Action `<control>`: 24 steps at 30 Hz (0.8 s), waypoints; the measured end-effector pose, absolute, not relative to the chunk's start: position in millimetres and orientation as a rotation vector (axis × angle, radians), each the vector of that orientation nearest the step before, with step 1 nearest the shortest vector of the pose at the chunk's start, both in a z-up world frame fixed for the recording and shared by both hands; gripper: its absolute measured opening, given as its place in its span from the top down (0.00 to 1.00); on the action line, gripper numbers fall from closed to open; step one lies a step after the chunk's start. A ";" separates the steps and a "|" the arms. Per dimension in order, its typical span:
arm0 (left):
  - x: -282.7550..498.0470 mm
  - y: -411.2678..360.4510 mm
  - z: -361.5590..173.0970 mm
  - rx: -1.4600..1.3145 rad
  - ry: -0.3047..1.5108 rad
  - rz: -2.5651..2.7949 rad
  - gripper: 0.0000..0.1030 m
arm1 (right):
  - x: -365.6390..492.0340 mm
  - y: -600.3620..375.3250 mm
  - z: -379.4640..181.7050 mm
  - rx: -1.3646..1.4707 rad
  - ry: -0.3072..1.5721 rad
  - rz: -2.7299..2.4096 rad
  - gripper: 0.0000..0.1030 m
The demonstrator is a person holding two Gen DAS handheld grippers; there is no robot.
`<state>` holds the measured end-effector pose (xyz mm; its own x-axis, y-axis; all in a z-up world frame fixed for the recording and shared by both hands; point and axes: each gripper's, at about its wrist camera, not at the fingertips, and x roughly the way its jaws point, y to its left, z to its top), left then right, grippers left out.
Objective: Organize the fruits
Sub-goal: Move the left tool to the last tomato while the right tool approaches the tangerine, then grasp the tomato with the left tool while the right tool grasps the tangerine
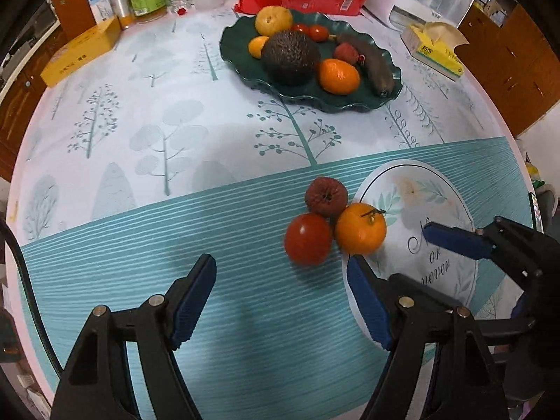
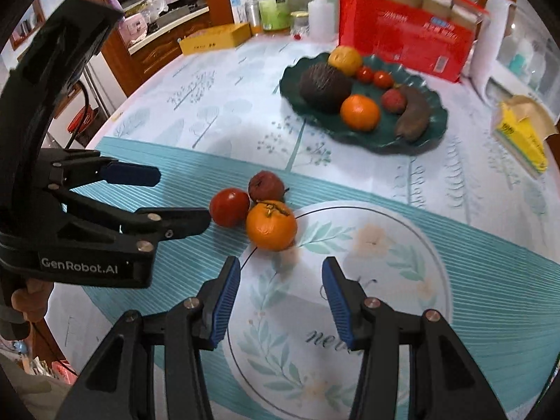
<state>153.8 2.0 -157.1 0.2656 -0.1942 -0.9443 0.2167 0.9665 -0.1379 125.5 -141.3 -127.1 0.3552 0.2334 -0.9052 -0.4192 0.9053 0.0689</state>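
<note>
A: What is sitting nearest in the left wrist view?
B: The left claw [image 1: 280, 297] is filling the bottom of the frame, released, with only bare table [image 1: 245, 315] showing between its blue pads. The right claw [image 1: 392, 248] is poking in at lower right.

A: And the right claw, in its own view?
B: It [image 2: 281, 297] is standing released too, nothing between the pads, over the round floral print at bottom centre.

A: Where are the loose fruits lying?
B: Just past the pads, at centre, three are touching: a tangerine [image 2: 271, 225] on the print's edge, a tomato [image 2: 229, 207] to its left, a dark red wrinkled fruit [image 2: 266, 186] behind them.

A: Farther back?
B: A dark green wavy plate [image 2: 437, 129] is sitting at upper right, carrying an avocado [image 2: 325, 85], another tangerine [image 2: 359, 112], a brown banana [image 2: 413, 117] and cherry tomatoes [image 2: 374, 76].
</note>
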 end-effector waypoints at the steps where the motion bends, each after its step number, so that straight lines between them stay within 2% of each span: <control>1: 156.0 0.3 -159.9 0.022 1.275 -0.283 0.29 | 127.9 -141.0 -131.0 -0.185 1.138 0.432 0.52; 4: 162.8 -2.5 -167.4 0.023 1.289 -0.292 0.34 | 135.3 -140.0 -140.7 -0.179 1.154 0.449 0.52; 10: 173.5 -0.4 -178.9 -0.020 1.320 -0.311 0.37 | 149.1 -135.9 -157.3 -0.166 1.178 0.475 0.52; 16: 177.7 -1.4 -183.6 -0.031 1.332 -0.327 0.43 | 150.8 -132.8 -160.0 -0.176 1.115 0.496 0.52; 17: 178.3 -1.8 -184.9 -0.032 1.335 -0.329 0.44 | 150.3 -133.7 -159.8 -0.172 1.105 0.500 0.53; 20: 179.6 -7.1 -185.8 -0.022 1.324 -0.329 0.48 | 149.1 -139.8 -158.9 -0.157 1.089 0.490 0.62; 24: 179.2 -15.2 -185.5 -0.019 1.310 -0.328 0.54 | 150.7 -157.0 -158.1 -0.122 1.089 0.438 0.62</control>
